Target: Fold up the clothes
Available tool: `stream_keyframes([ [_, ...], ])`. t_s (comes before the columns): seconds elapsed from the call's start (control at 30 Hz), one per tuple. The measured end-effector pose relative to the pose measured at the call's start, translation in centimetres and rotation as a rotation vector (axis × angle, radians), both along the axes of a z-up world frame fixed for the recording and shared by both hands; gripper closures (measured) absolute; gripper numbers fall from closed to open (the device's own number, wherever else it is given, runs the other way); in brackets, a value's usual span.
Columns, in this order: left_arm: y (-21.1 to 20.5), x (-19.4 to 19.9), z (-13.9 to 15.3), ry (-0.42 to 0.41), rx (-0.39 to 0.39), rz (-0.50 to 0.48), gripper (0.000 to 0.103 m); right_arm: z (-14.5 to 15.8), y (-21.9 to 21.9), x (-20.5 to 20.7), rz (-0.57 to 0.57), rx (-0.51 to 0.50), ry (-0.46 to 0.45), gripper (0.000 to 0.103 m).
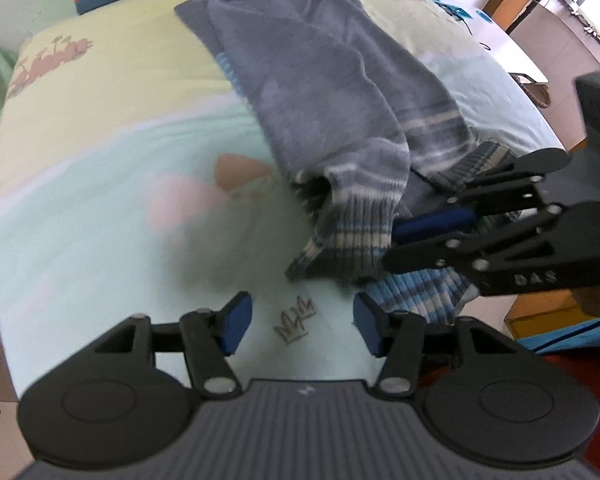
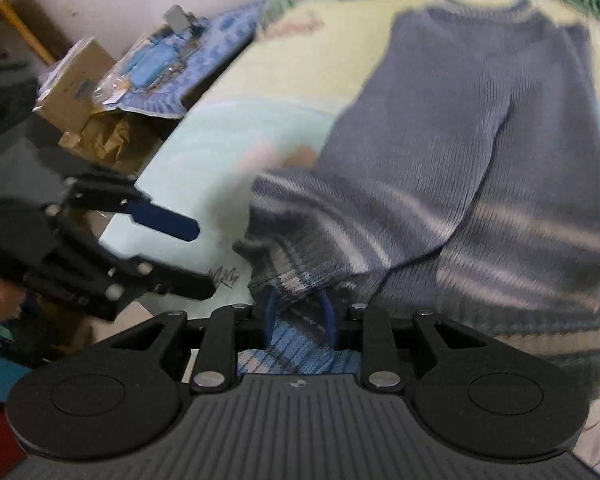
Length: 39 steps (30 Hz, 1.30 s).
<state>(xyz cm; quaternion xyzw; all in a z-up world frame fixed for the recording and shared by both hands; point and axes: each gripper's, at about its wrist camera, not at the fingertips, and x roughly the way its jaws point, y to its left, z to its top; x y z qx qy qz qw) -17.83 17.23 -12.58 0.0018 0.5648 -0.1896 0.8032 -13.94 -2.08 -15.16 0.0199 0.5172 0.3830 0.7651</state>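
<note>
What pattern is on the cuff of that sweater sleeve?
The cuff has blue, cream and grey stripes on ribbed knit, clearest in the left wrist view.

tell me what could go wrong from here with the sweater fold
1. The right gripper pinches only the striped hem of the blue-grey sweater; that thin hold may slip as it lifts.
2. The left gripper is open over bare bedsheet, so a one-sided pull could skew the fold.
3. The folded-in sleeve may slide out.
</note>
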Motion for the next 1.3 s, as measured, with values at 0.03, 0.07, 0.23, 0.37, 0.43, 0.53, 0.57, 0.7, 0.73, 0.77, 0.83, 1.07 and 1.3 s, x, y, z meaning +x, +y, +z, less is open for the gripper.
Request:
stream_keyframes([
  [0.03, 0.2, -0.1, 0.0, -0.002, -0.007, 0.005, 0.04, -0.1, -0.1, 0.2, -0.02, 0.013, 0.02, 0.076],
  [0.07, 0.3, -0.2, 0.0, -0.004, -0.013, 0.009, 0.039, -0.2, -0.2, 0.5, -0.04, 0.025, 0.039, 0.079],
  [0.23, 0.5, -0.3, 0.3, -0.022, -0.036, 0.011, 0.039, 0.6, -1.6, 0.2, -0.096, 0.082, 0.082, 0.102],
  [0.37, 0.3, -0.2, 0.8, -0.047, -0.071, -0.017, 0.035, 2.3, -3.4, -0.6, -0.119, 0.08, 0.066, 0.102],
  [0.43, -0.1, 0.1, 0.7, -0.062, -0.077, -0.041, 0.033, 2.3, -3.8, -0.6, -0.137, 0.098, 0.095, 0.1],
  [0.53, -0.4, 0.9, 0.3, -0.063, -0.086, -0.065, 0.033, 1.2, -2.6, -0.3, -0.153, 0.134, 0.134, 0.09],
  [0.57, -0.5, 1.2, 0.1, -0.061, -0.089, -0.072, 0.033, 0.7, -2.1, -0.1, -0.155, 0.129, 0.133, 0.085],
  [0.7, -0.2, 1.1, -0.1, -0.053, -0.077, -0.096, 0.033, -0.9, -1.2, 0.5, -0.219, 0.126, 0.162, 0.077],
  [0.73, -0.1, 1.1, 0.0, -0.051, -0.078, -0.1, 0.033, -0.9, -1.3, 0.5, -0.224, 0.135, 0.168, 0.082],
  [0.77, -0.1, 1.0, 0.0, -0.052, -0.081, -0.103, 0.033, -0.7, -1.5, 0.4, -0.222, 0.133, 0.163, 0.091],
  [0.83, -0.5, 1.2, 0.0, -0.06, -0.096, -0.11, 0.033, -0.3, -2.0, 0.1, -0.217, 0.127, 0.152, 0.091],
  [1.07, -2.9, 1.0, -0.8, -0.009, -0.22, -0.17, 0.071, 1.2, -3.5, -1.0, -0.173, 0.036, 0.128, 0.092],
  [1.3, -3.7, 0.3, -1.9, 0.054, -0.26, -0.19, 0.07, 2.4, -6.0, -1.8, -0.219, 0.009, 0.084, 0.091],
])
